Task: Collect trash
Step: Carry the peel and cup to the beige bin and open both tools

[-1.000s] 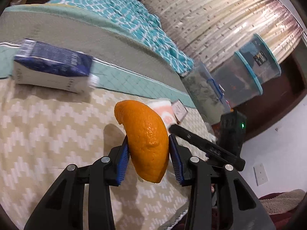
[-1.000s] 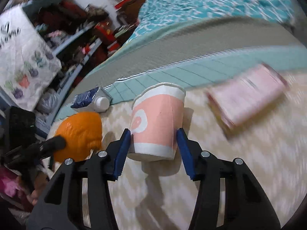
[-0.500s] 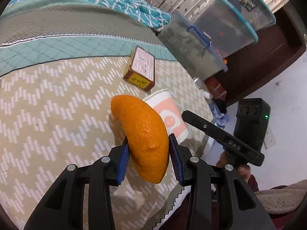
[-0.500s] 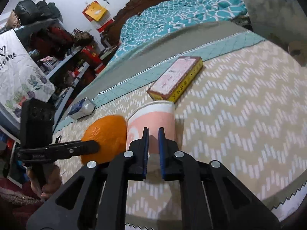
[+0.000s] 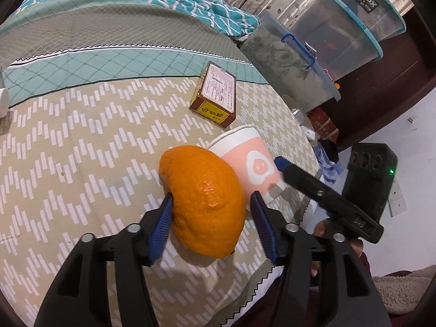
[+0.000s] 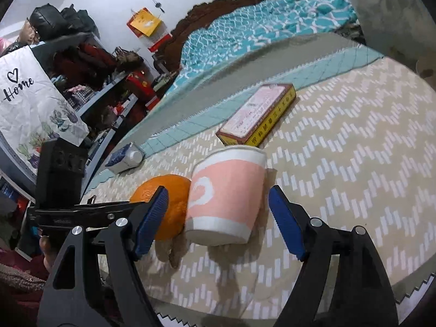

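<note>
On the zigzag-patterned beige bedspread [image 5: 81,150], the left gripper [image 5: 212,219] stands slightly parted around a curved orange peel [image 5: 204,201], long axis pointing away; contact unclear. Just right, touching it, a pink-and-white paper cup [image 6: 227,196] sits between the right gripper's [image 6: 218,218] wide-open fingers. Beyond lies a flat yellow-edged cardboard box [image 6: 259,113].
</note>
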A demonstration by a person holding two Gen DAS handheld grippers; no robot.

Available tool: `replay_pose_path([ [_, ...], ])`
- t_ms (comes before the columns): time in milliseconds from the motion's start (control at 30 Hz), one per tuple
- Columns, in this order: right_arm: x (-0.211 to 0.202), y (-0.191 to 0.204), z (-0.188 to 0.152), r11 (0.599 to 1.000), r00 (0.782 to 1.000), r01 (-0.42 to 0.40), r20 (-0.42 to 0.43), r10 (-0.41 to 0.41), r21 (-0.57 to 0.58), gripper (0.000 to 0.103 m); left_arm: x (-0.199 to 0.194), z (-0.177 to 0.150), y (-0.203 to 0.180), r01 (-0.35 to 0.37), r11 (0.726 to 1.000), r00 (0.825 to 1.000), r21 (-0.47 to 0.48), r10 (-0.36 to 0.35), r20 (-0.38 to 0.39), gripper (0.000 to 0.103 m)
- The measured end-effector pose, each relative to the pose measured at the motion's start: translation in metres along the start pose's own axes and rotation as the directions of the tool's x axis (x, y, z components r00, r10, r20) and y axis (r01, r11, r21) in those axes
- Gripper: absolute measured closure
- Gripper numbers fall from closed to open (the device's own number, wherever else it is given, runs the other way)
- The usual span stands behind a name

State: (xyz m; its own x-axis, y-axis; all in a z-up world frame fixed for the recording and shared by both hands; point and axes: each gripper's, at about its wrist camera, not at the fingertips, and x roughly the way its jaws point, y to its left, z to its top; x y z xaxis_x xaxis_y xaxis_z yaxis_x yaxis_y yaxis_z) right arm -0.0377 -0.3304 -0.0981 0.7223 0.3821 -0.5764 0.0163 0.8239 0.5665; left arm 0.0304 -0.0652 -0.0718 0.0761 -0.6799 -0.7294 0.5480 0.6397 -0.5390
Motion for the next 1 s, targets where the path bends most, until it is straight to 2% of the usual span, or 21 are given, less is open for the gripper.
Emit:
replay_pose_path([
  [100, 0.018, -0.001, -0.004, 1.000, 0.997, 0.016, -0.071, -0.016, -0.001, 0.029, 0.005, 0.002, -0.004, -0.011, 1.000, 1.000, 0.011, 0.011, 0.002, 0.048],
  [133, 0.019, 0.003, -0.005, 0.999, 0.998, 0.016, -0.067, -0.018, -0.027, 0.038, 0.007, 0.002, -0.003, -0.004, 1.000, 1.000, 0.020, 0.004, 0.001, 0.058],
  [167, 0.019, 0.005, -0.006, 0.999, 0.997, 0.013, -0.073, -0.016, -0.043, 0.040, 0.009, 0.003, -0.004, 0.022, 1.000, 1.000, 0.015, -0.022, -0.005, 0.063],
  [267, 0.012, 0.003, -0.005, 0.999, 0.997, -0.003, -0.071, 0.000, -0.041, 0.044, 0.010, 0.006, -0.008, 0.055, 0.998, 0.998, 0.019, -0.054, -0.017, 0.069],
  [467, -0.027, -0.027, 0.002, 0.999, 0.999, -0.003, 0.038, 0.002, 0.036, 0.044, 0.023, 0.024, -0.043, 0.120, 0.988, 0.992, 0.097, -0.115, -0.054, 0.070],
  [633, -0.063, -0.066, 0.014, 0.993, 0.986, 0.064, 0.145, -0.079, 0.104, 0.044, 0.064, 0.056, -0.095, 0.143, 0.966, 0.984, 0.214, -0.116, -0.134, 0.070],
  [767, -0.098, -0.109, 0.031, 0.975, 0.958, 0.134, 0.230, -0.174, 0.179, 0.044, 0.111, 0.090, -0.153, 0.158, 0.931, 0.978, 0.329, -0.101, -0.185, 0.070],
  [1000, -0.163, -0.184, 0.078, 0.929, 0.871, 0.267, 0.348, -0.347, 0.258, 0.044, 0.199, 0.150, -0.260, 0.213, 0.867, 0.963, 0.450, -0.110, -0.245, 0.070],
])
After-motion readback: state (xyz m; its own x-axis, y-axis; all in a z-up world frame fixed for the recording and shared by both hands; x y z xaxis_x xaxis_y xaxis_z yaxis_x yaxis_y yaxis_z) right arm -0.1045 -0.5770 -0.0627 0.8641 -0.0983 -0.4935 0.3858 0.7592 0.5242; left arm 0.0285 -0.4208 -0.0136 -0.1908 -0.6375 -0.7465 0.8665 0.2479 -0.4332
